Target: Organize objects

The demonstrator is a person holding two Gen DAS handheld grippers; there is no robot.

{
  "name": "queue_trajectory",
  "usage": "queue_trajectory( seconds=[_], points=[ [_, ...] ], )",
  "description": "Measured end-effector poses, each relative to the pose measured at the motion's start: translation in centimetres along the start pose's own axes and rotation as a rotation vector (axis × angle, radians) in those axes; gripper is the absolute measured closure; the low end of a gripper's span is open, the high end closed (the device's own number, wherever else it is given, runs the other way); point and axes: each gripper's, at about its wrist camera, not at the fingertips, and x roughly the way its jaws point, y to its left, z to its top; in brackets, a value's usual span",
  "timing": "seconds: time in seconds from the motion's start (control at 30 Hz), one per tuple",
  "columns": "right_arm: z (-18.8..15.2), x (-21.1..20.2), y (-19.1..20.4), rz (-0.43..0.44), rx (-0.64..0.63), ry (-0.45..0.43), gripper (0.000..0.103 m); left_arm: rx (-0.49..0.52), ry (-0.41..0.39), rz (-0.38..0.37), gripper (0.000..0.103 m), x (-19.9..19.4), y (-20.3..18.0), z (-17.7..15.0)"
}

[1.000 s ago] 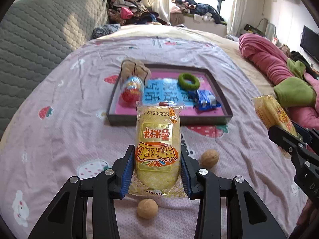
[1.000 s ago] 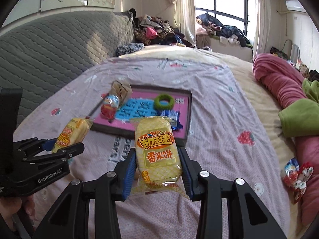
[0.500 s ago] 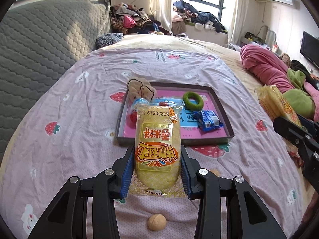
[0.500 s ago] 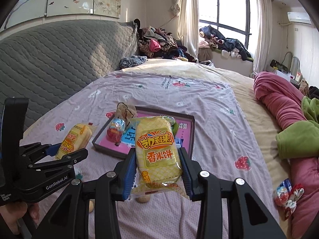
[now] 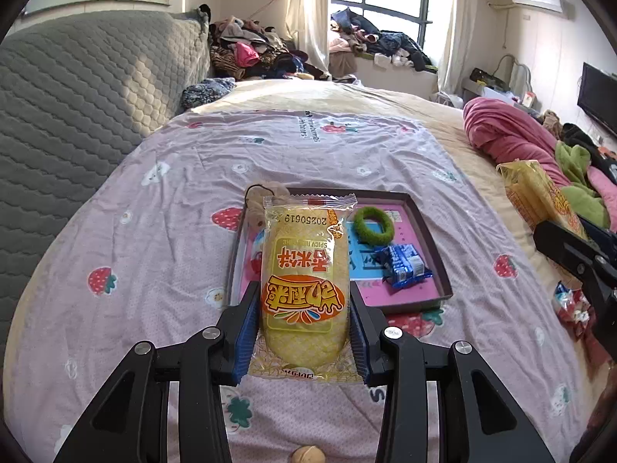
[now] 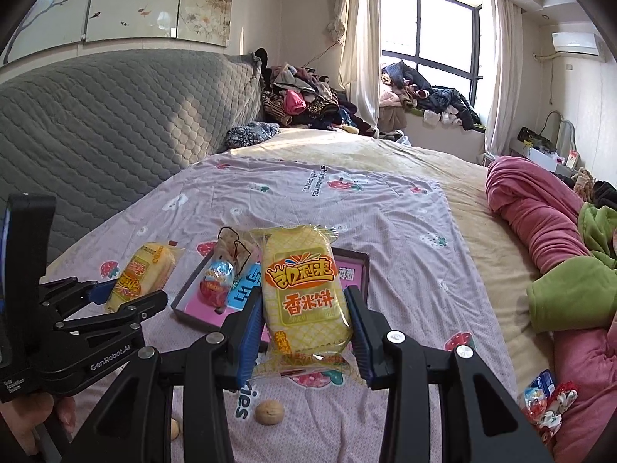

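Note:
My left gripper point(image 5: 304, 332) is shut on a yellow rice-cake packet point(image 5: 304, 277) and holds it in the air above the bed, short of the tray. My right gripper point(image 6: 304, 332) is shut on a second yellow rice-cake packet point(image 6: 306, 297), also held high. The dark tray point(image 5: 435, 254) with a pink floor lies on the purple sheet and holds a green ring point(image 5: 373, 225), a blue snack pack point(image 5: 403, 266), a brown plush toy point(image 5: 256, 200) and a red and blue candy egg point(image 6: 218, 279). The left gripper with its packet point(image 6: 140, 277) shows at the left of the right wrist view.
Walnuts lie on the sheet near me point(image 6: 269, 412) point(image 5: 307, 455). Small snack packs point(image 6: 547, 401) lie at the right by a pink quilt point(image 6: 540, 212) and green blanket point(image 6: 574, 293). A grey padded headboard point(image 5: 77, 96) rises on the left.
Both grippers have risen and pulled back from the tray with their packets still held. The tray and walnuts now look smaller and lower in view.

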Motion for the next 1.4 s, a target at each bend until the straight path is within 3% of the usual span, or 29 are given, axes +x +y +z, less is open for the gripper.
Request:
queue_trajectory(
  seconds=[0.6,1.0,1.4],
  points=[
    [3.9,3.2,-1.1,0.005,0.002,-0.037,0.061,0.045,-0.007,-0.006,0.060,3.7,-1.7,4.7],
    [4.4,10.6,-2.7,0.007,0.023,-0.017,0.061,0.038,0.025,-0.007,0.060,10.9,-2.5,6.5],
    [2.8,17.9,-5.0,0.016,0.081,0.025,0.061,0.063,0.072,0.025,0.060,17.2,-2.8,6.6]
  ],
)
